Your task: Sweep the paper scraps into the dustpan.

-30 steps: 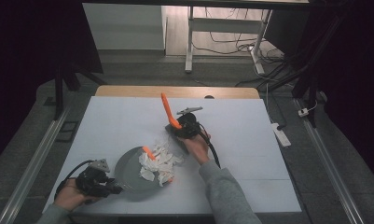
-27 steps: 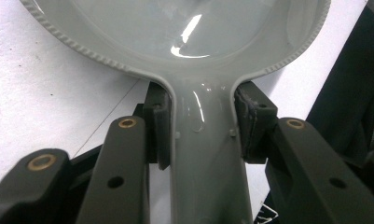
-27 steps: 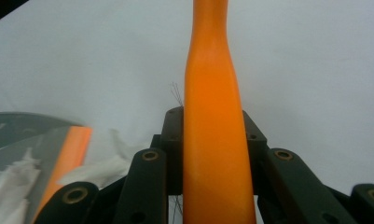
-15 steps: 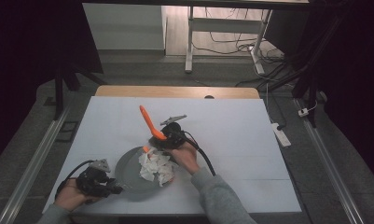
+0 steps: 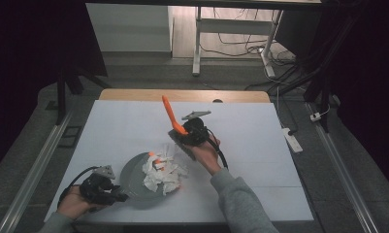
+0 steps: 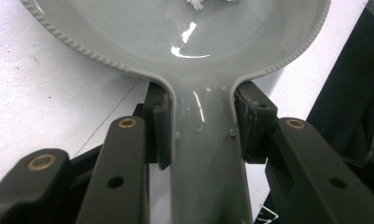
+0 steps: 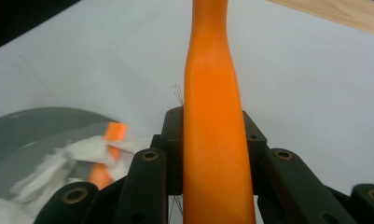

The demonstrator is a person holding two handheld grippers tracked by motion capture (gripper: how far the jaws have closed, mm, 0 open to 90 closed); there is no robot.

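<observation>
My right gripper (image 5: 182, 132) has lifted and pulled back toward the middle of the table (image 5: 260, 145) since half a second ago, when it hung low over the dustpan's far edge. Its jaws are clamped on the orange brush handle (image 7: 215, 140), which points up and away toward the far side. My left gripper (image 5: 115, 196) has not shifted: it sits at the near left corner, jaws pinching the dustpan's grey handle (image 6: 208, 158). The dustpan (image 5: 131, 177) lies flat on the white tabletop, in the same place as before, with the heap of torn white paper (image 5: 164, 170) in it and a few orange scraps among the pieces.
</observation>
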